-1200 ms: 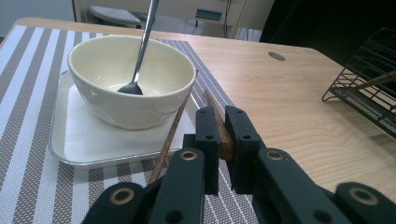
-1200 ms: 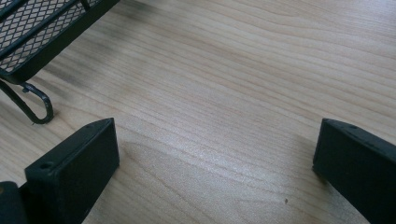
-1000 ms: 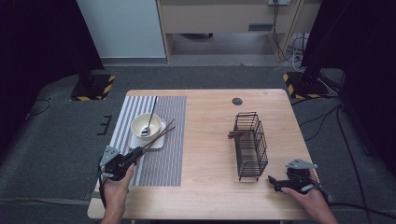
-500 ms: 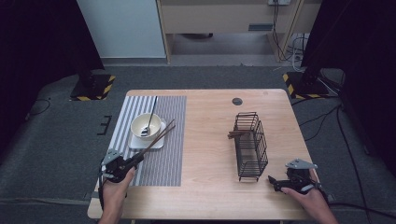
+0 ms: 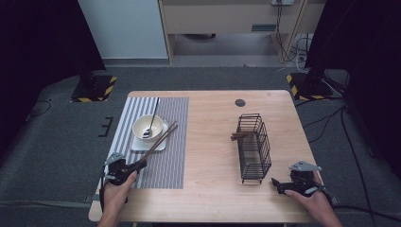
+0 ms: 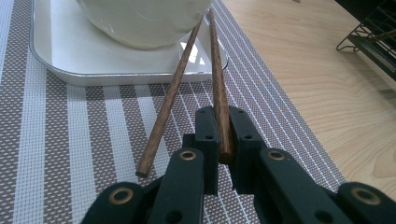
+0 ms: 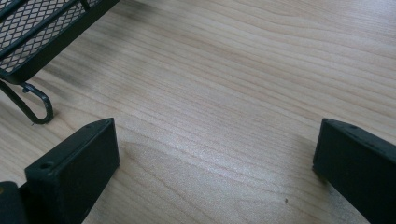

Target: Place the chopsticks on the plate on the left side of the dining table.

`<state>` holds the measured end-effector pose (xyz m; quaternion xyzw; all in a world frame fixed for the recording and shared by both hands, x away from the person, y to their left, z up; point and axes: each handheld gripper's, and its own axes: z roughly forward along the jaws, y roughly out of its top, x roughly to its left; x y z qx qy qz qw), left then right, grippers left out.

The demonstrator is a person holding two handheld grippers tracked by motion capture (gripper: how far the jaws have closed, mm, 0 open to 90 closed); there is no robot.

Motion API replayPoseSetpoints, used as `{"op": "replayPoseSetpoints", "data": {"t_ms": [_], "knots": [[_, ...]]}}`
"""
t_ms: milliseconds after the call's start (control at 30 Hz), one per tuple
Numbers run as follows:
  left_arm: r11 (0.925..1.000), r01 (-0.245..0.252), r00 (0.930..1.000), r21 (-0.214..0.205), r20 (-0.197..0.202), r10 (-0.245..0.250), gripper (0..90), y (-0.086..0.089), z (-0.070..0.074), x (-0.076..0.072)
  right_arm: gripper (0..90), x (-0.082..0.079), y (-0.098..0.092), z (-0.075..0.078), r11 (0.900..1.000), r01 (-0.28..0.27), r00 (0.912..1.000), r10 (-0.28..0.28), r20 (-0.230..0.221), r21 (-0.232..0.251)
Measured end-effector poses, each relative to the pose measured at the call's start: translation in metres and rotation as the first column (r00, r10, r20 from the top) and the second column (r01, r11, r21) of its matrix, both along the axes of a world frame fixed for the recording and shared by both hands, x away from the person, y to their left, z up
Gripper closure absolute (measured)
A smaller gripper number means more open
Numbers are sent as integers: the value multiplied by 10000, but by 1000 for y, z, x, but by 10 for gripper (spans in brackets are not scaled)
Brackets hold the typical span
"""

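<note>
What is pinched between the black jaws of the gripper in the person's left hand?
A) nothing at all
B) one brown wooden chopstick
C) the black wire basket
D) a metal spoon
B: in the left gripper view the left gripper is shut on one brown wooden chopstick, while a second chopstick lies loose beside it on the striped woven placemat.

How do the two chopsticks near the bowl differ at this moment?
The right chopstick is clamped between the left gripper jaws; the left chopstick lies free, its near end on the striped mat. They slant differently and converge near the bowl. Both are brown wood.
</note>
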<state>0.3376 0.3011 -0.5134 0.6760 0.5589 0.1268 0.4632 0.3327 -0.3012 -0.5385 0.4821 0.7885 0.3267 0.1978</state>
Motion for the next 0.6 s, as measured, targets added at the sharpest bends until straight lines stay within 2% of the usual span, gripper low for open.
{"op": "replayPoseSetpoints", "data": {"t_ms": [600], "knots": [[9977, 175, 9987, 648, -489, -144, 831, -3, -6, 5, 2, 0, 0, 0, 10000, 7, 10000, -7, 0, 2]]}}
